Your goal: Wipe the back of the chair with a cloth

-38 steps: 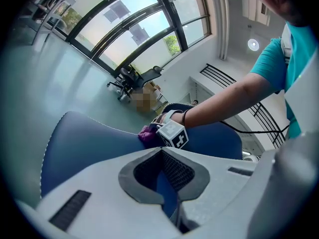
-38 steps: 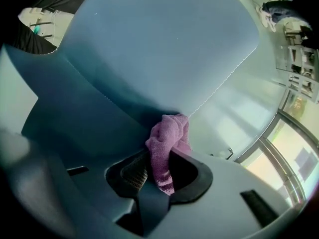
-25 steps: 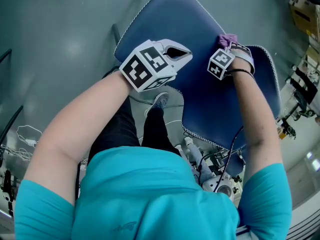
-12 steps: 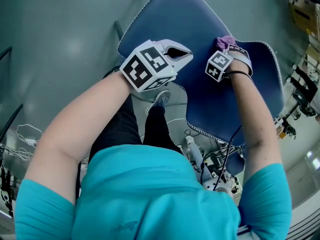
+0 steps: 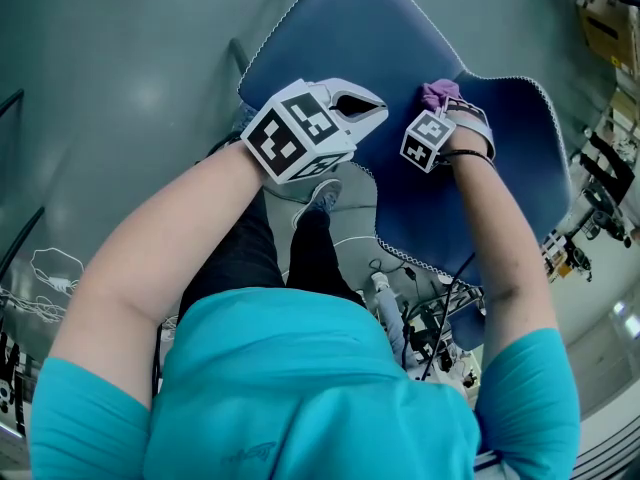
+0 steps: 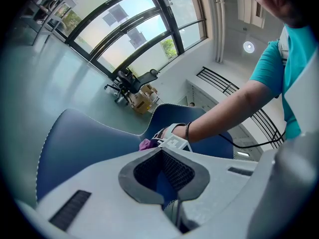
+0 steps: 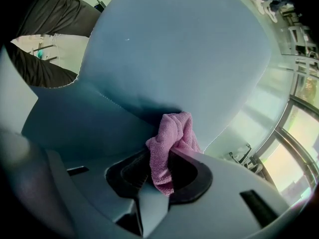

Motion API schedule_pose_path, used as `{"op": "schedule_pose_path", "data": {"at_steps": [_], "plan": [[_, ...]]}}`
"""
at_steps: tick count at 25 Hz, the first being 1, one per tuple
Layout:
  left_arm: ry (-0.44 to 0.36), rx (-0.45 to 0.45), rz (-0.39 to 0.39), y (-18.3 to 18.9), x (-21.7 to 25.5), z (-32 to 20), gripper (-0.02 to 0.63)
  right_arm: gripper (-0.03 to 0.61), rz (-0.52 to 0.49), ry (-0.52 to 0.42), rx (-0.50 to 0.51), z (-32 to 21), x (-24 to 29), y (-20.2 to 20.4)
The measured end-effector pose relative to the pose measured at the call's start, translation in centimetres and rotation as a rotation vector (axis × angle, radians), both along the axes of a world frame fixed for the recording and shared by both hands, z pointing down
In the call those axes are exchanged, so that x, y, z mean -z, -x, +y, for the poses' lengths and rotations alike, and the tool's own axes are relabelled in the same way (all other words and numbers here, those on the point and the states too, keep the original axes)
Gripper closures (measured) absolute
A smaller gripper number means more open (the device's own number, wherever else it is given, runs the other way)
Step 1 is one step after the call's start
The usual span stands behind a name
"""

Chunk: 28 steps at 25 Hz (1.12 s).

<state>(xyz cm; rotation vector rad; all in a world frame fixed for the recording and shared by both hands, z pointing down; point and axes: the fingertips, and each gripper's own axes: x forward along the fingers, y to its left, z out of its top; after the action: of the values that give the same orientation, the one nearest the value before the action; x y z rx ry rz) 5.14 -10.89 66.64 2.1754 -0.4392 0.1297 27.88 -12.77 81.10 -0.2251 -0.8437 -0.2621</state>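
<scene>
The blue padded chair (image 5: 340,38) with white edge stitching fills the head view's upper middle. My right gripper (image 5: 447,106) is shut on a pink cloth (image 5: 438,94) and presses it against the chair's surface where its two lobes meet. In the right gripper view the cloth (image 7: 174,138) bunches up out of the jaws against the chair (image 7: 184,49). My left gripper (image 5: 372,113) is at the chair's left edge, jaws shut, and a strip of stitched blue edge (image 6: 164,180) shows between the pads. The cloth (image 6: 146,144) also peeks out in the left gripper view.
The person's legs and a shoe (image 5: 320,203) stand just behind the chair. Cables and gear (image 5: 425,323) lie below it. A metal rack (image 5: 600,203) and a cardboard box (image 5: 610,28) sit at the right. An office chair (image 6: 130,82) stands by the windows.
My right gripper has slid the cloth a little left and down across the chair. The chair has shifted slightly right. The left gripper has stayed put.
</scene>
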Motion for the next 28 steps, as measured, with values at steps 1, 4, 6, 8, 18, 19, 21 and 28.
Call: {"op": "schedule_pose_path", "data": {"at_steps": [1,4,6,8,18,19,21,28], "plan": [[-0.001,0.001,0.001,0.0,0.1,0.0,0.618,0.485,-0.001,0.003,-0.005,0.3,0.0,0.1],[-0.005,0.000,0.001,-0.1,0.4,0.4,0.618,0.485,-0.006,0.010,-0.020,1.5,0.2,0.4],[-0.007,-0.002,0.001,-0.3,0.6,0.9,0.618,0.485,-0.008,0.014,-0.024,2.4,0.3,0.4],[-0.008,-0.004,0.002,-0.4,0.6,1.2,0.618,0.485,-0.010,0.018,-0.025,3.1,0.3,0.5],[-0.012,-0.004,0.011,-0.1,1.1,2.4,0.618,0.485,-0.018,0.039,-0.043,5.9,0.4,1.5],[-0.014,-0.003,0.011,-0.1,1.2,2.4,0.618,0.485,-0.019,0.041,-0.043,6.1,0.4,1.6],[-0.015,-0.003,0.010,0.1,1.1,2.7,0.618,0.485,-0.021,0.043,-0.038,6.6,0.5,1.8],[-0.013,-0.002,0.006,0.6,1.2,3.3,0.618,0.485,-0.034,0.065,-0.058,8.4,0.7,2.7]]}}
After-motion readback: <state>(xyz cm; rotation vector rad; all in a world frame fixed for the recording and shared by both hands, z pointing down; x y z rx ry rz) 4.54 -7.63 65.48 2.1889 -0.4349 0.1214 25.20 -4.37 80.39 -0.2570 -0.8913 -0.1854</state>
